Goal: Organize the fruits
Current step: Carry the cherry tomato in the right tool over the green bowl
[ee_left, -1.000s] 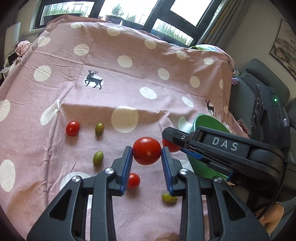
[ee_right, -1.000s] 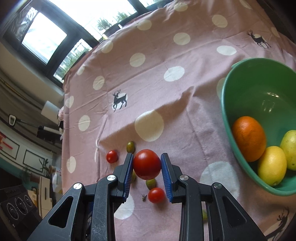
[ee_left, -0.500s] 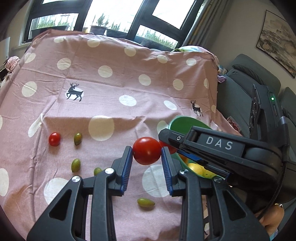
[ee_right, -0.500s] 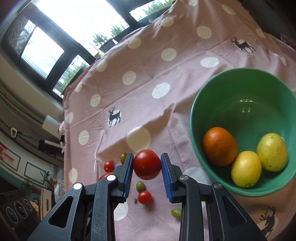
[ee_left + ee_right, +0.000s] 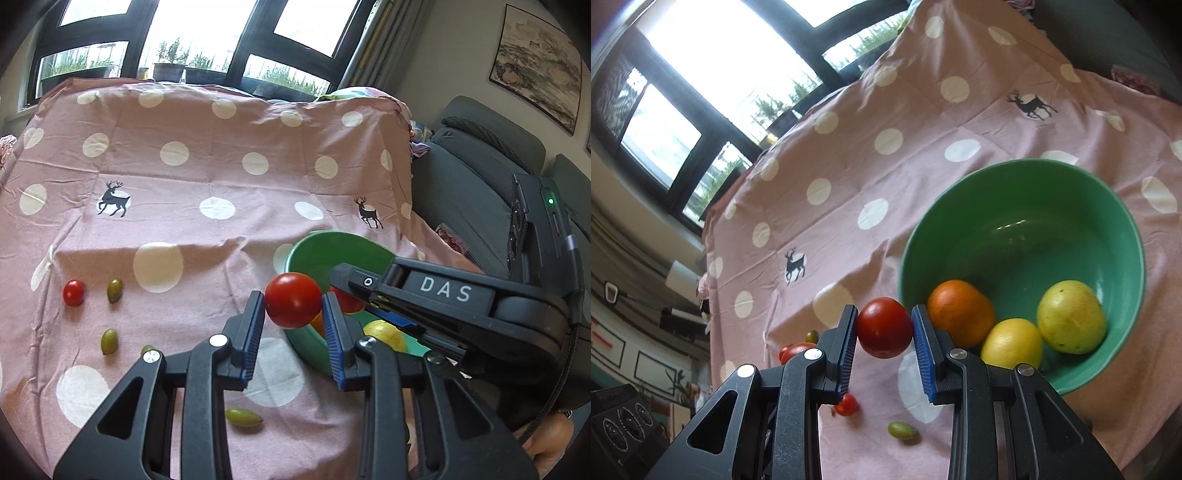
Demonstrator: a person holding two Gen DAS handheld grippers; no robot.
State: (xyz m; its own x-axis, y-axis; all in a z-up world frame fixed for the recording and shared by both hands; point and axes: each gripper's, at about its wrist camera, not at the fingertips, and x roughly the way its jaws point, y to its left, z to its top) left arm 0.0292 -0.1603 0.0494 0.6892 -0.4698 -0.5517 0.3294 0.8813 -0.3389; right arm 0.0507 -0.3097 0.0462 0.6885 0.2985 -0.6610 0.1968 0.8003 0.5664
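My left gripper (image 5: 293, 314) is shut on a red tomato (image 5: 293, 300), held above the cloth just left of the green bowl (image 5: 317, 254). My right gripper (image 5: 884, 334) is shut on a second red tomato (image 5: 884, 328) at the near-left rim of the same bowl (image 5: 1015, 229). An orange (image 5: 960, 317), a lemon (image 5: 1012, 343) and a yellow-green fruit (image 5: 1071, 321) lie in the bowl. In the left wrist view the right gripper's black body (image 5: 443, 295) reaches over the bowl and hides most of its inside.
On the pink dotted cloth (image 5: 207, 166) lie a cherry tomato (image 5: 74, 292) and several small green fruits (image 5: 109, 341), one near the front (image 5: 243, 417). A grey sofa (image 5: 480, 184) stands to the right. Windows run along the far side.
Both grippers have carried their tomatoes rightward to the bowl, which now shows nearer and fuller in both views. The loose small fruits have slid left. Both grips are unchanged.
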